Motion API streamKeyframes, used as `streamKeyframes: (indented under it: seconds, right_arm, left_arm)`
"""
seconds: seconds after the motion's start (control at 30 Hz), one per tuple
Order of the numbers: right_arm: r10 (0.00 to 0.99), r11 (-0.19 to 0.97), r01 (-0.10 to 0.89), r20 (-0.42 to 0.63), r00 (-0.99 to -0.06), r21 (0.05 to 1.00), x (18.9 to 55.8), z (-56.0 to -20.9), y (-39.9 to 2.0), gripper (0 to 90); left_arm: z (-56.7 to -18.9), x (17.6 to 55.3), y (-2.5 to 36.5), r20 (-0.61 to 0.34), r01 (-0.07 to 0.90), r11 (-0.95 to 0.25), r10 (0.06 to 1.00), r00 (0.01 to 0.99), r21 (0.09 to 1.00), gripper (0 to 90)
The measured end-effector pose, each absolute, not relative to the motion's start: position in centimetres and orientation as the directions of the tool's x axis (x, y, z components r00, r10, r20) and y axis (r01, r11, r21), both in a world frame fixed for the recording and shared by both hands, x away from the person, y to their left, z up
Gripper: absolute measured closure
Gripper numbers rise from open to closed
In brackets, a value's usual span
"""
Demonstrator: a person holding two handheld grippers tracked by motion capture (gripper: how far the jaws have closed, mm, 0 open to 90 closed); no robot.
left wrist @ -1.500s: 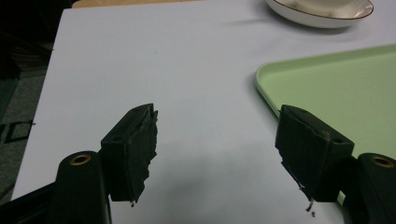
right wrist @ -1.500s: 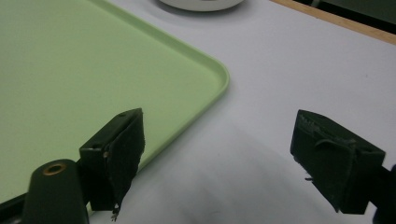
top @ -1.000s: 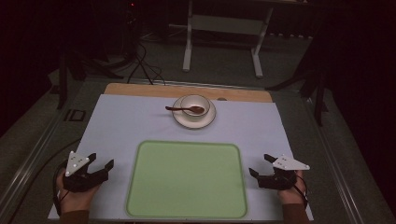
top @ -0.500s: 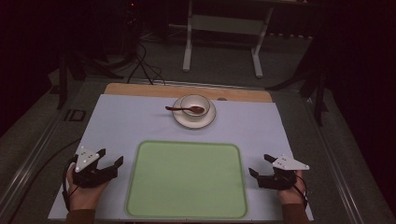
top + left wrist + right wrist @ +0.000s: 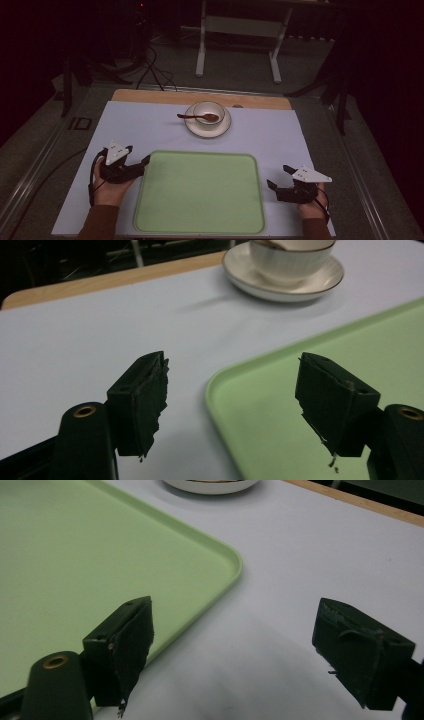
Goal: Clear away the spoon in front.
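A white cup (image 5: 208, 111) stands on a white saucer (image 5: 222, 129) at the far middle of the table, and a dark spoon (image 5: 192, 117) lies across the cup with its handle pointing left. A pale green tray (image 5: 200, 195) lies empty at the near middle. My left gripper (image 5: 138, 154) is open at the tray's far-left corner; in the left gripper view (image 5: 232, 375) that tray corner (image 5: 220, 385) lies between the jaws, with the saucer (image 5: 285, 287) beyond. My right gripper (image 5: 278, 176) is open beside the tray's right edge, empty (image 5: 237, 615).
A pale sheet (image 5: 150, 130) covers the table, and a wooden strip (image 5: 150, 95) shows along the far edge. Behind the table are a white metal stand (image 5: 235, 30) and cables (image 5: 150, 65) on the dark floor.
My left gripper has moved forward and to the right, up to the tray's far-left corner. The right gripper has stayed where it was.
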State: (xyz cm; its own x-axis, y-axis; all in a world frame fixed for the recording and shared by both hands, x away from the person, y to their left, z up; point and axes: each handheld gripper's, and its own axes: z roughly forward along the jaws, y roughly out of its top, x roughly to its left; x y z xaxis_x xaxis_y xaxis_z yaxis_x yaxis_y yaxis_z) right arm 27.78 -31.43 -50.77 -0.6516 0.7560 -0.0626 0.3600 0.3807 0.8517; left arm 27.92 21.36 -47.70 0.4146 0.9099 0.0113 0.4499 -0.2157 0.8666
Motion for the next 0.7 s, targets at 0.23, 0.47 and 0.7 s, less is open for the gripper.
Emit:
streamKeyframes:
  seconds: [0.23,0.47,0.7]
  right_arm:
    - [0.756,0.383,0.363,-0.062,-0.652,0.850,27.8,-50.8,-31.4,16.5]
    - [0.755,0.385,0.364,-0.062,-0.653,0.848,27.8,-50.8,-31.4,16.5]
    - [0.758,0.383,0.370,-0.059,-0.650,0.846,27.8,-50.8,-31.4,16.5]
  left_arm:
    - [-47.6,29.5,20.5,0.003,0.449,-0.212,0.906,0.422,0.868,30.8]
    - [-47.3,31.1,19.7,-0.012,0.449,-0.205,0.900,0.436,0.870,34.9]
    - [-47.0,32.3,17.9,-0.020,0.429,-0.213,0.878,0.478,0.878,42.5]
